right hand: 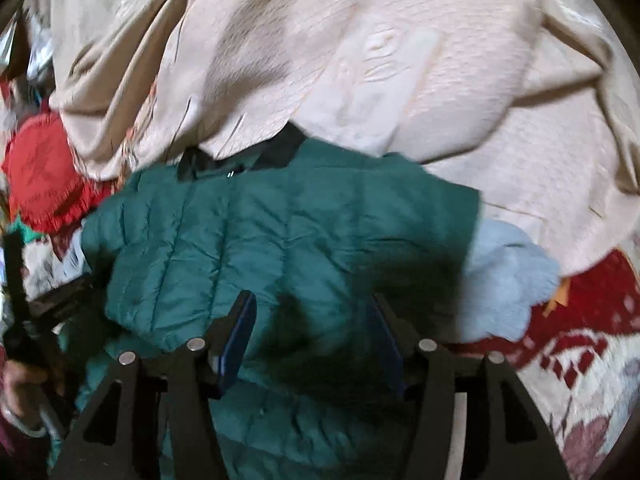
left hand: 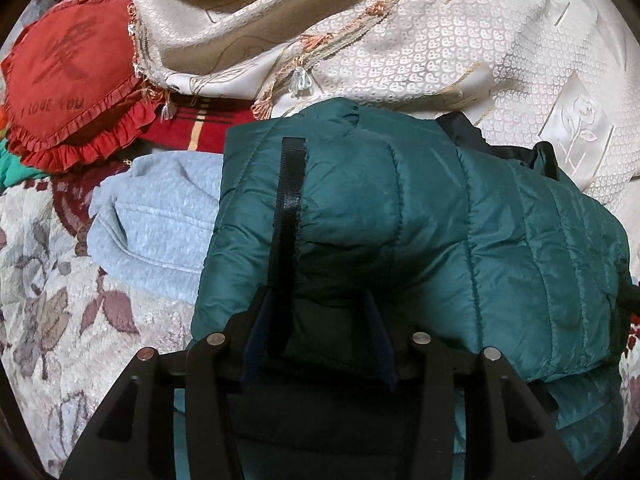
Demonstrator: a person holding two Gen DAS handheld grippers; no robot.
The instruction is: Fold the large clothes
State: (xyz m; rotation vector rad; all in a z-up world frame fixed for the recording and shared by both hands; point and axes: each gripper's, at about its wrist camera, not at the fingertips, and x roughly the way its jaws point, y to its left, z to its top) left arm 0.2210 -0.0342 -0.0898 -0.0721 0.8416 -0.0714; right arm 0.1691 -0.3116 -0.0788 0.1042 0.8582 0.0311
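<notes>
A teal quilted puffer jacket (left hand: 420, 220) lies bunched on the bed, and it fills the middle of the right wrist view (right hand: 280, 240) too. My left gripper (left hand: 320, 300) has one black finger (left hand: 290, 200) lying on top of the jacket while the other is hidden under a fold; the jaws stand apart with the fabric between them. My right gripper (right hand: 312, 308) is open, its blue-padded fingers (right hand: 240, 332) spread over the jacket's near edge. The jacket's black collar (right hand: 240, 156) shows at its far side.
A light blue fleece garment (left hand: 160, 232) lies left of the jacket. A cream patterned bedspread (left hand: 400, 40) is heaped behind. A red heart-shaped pillow (left hand: 72, 76) sits at far left. A floral blanket (left hand: 60, 300) covers the bed. The other handle and hand (right hand: 24, 340) show at left.
</notes>
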